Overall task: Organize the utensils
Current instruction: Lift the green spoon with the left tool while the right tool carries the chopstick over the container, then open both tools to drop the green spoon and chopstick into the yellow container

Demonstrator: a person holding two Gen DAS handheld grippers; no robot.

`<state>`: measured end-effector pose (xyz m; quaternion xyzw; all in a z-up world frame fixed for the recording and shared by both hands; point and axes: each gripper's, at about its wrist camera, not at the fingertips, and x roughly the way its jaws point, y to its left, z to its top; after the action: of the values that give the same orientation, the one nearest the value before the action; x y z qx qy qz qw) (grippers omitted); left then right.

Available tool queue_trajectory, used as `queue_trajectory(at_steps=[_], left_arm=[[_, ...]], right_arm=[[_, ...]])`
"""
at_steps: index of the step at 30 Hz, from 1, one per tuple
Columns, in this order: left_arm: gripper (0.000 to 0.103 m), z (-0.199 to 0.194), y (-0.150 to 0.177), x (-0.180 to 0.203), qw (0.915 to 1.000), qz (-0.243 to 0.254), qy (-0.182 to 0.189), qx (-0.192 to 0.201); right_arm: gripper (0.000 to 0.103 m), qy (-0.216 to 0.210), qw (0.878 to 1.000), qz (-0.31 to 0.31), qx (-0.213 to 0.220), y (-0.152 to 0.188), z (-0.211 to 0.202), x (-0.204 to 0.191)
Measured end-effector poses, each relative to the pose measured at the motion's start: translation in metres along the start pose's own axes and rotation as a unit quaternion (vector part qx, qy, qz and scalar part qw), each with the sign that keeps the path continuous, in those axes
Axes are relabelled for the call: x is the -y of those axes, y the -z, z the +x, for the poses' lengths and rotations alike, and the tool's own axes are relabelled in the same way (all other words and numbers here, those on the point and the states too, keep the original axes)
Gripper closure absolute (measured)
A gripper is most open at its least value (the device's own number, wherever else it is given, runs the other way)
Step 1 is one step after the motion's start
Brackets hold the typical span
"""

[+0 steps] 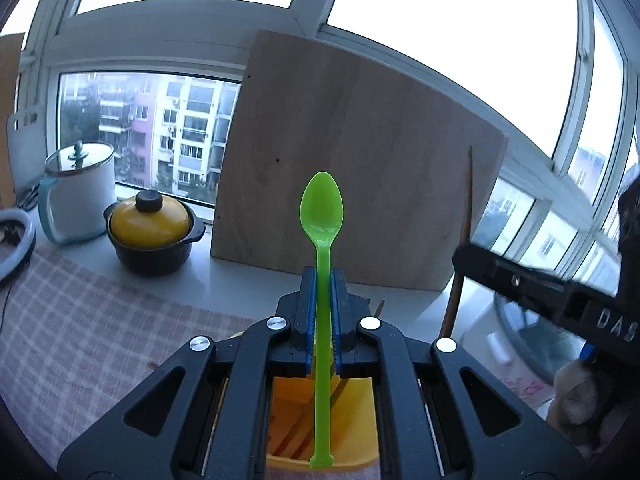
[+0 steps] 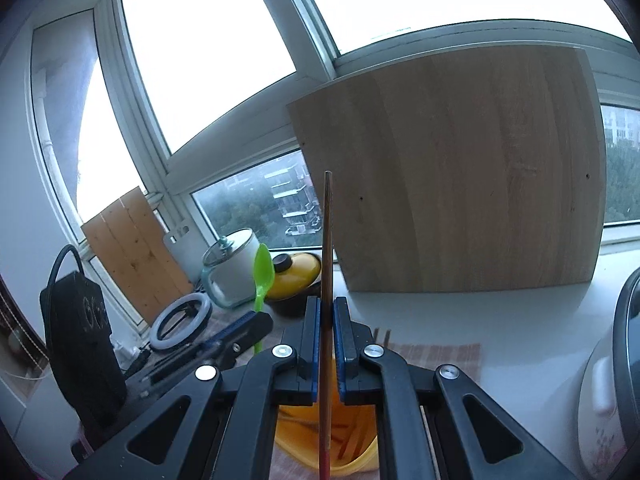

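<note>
My left gripper is shut on a bright green plastic spoon, held upright with its bowl up and its handle end down over a yellow utensil holder. My right gripper is shut on a brown wooden chopstick, held upright over the same yellow holder, which holds several chopsticks. The right gripper and its chopstick show at the right of the left wrist view. The left gripper and green spoon show at the left of the right wrist view.
A large wooden board leans against the window behind. A yellow-lidded black pot and a white lidded jar stand on the sill at left. A white ring lies beside them. A checked cloth covers the table. A white rice cooker stands at right.
</note>
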<state>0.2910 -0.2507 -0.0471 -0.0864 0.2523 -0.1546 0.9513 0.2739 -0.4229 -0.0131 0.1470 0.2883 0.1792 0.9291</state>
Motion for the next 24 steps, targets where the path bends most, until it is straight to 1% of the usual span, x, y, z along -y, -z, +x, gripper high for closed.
queue_trajectory(at_steps=[4, 8, 14, 16, 18, 24], left_arm=[[0.099, 0.01, 0.008, 0.003, 0.9998, 0.013, -0.01, 0.007], [0.099, 0.016, 0.009, -0.001, 0.9999, 0.003, -0.015, 0.008], [0.099, 0.018, 0.014, -0.001, 0.9993, 0.002, -0.031, 0.019], [0.099, 0.018, 0.019, 0.002, 0.9989, 0.009, -0.041, 0.022], [0.099, 0.019, 0.023, 0.004, 0.9983, 0.013, -0.052, 0.023], [0.099, 0.018, 0.034, 0.01, 0.9977, 0.018, -0.065, 0.002]], right_arm=[[0.099, 0.002, 1.0, 0.016, -0.002, 0.001, 0.01, 0.011], [0.099, -0.005, 1.0, 0.03, 0.0, -0.003, 0.016, 0.019], [0.099, -0.011, 1.0, 0.022, 0.007, -0.004, 0.022, 0.019], [0.099, -0.01, 1.0, 0.008, -0.001, 0.003, 0.028, 0.018], [0.099, -0.017, 1.0, 0.006, -0.012, 0.011, 0.034, 0.022], [0.099, -0.04, 0.998, 0.036, -0.035, 0.028, 0.041, 0.04]])
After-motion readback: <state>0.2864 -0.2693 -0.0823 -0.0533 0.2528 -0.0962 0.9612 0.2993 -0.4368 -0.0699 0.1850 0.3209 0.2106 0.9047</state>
